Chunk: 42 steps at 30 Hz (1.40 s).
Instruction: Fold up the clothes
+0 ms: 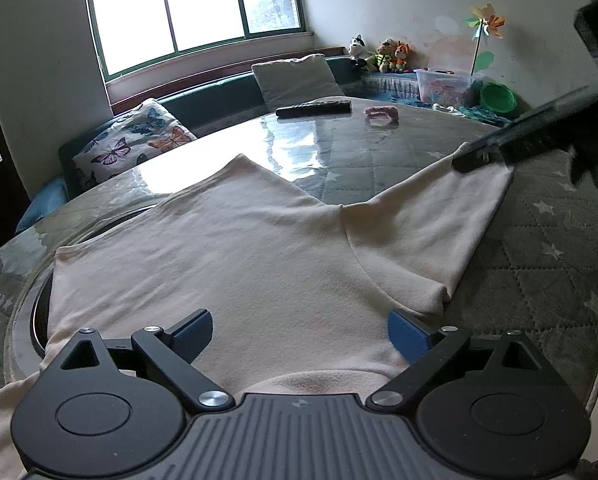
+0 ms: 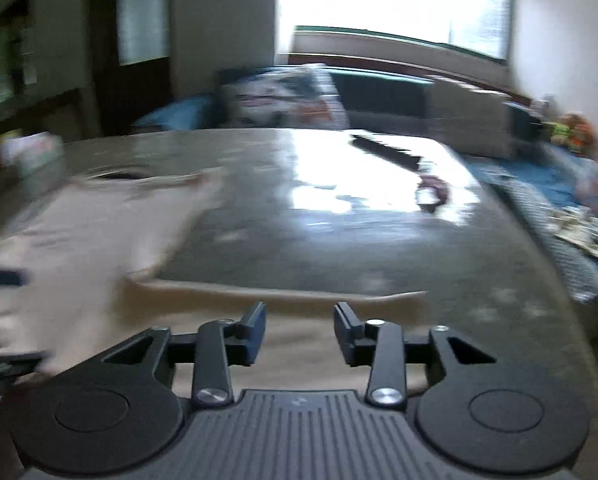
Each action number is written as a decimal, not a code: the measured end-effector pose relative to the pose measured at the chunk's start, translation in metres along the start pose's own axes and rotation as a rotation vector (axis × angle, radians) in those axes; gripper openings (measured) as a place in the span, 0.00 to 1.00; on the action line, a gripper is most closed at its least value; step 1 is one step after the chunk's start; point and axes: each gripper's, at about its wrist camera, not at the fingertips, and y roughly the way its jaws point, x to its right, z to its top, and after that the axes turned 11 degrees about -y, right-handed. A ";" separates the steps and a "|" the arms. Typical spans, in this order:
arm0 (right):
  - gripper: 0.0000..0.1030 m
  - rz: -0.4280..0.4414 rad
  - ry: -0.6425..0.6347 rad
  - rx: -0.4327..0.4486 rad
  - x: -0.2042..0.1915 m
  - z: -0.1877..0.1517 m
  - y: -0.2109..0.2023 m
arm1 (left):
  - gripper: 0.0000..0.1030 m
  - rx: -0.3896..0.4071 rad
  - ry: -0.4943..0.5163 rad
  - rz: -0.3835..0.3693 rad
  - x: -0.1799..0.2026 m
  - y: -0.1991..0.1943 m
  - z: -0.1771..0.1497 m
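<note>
A cream T-shirt (image 1: 239, 248) lies spread flat on the round table, one sleeve (image 1: 431, 216) stretched out to the right. My left gripper (image 1: 301, 334) is open just above the shirt's near part, its blue pads wide apart. The right gripper's fingers (image 1: 483, 156) show in the left wrist view, blurred, at the sleeve's far end. In the right wrist view, which is blurred, my right gripper (image 2: 300, 330) is open over the cream sleeve cloth (image 2: 299, 360), and the shirt body (image 2: 83, 224) lies to the left.
The table (image 1: 539, 260) has a grey quilted star cover under glass. A black remote (image 1: 314, 109) and a small pink item (image 1: 382, 112) lie at its far side. Behind are a bench with pillows (image 1: 297, 78), plush toys (image 1: 383, 54) and a plastic box (image 1: 445, 84).
</note>
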 end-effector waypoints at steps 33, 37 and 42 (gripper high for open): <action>0.70 0.358 -0.299 0.083 -0.145 0.040 0.009 | 0.98 0.028 -0.452 0.039 -0.142 -0.008 0.023; 0.70 0.386 -0.341 0.078 -0.163 0.042 0.017 | 0.95 -0.003 -0.551 0.039 -0.163 0.002 0.019; 0.71 0.404 -0.353 0.052 -0.166 0.040 0.024 | 0.93 -0.003 -0.592 0.037 -0.174 0.004 0.018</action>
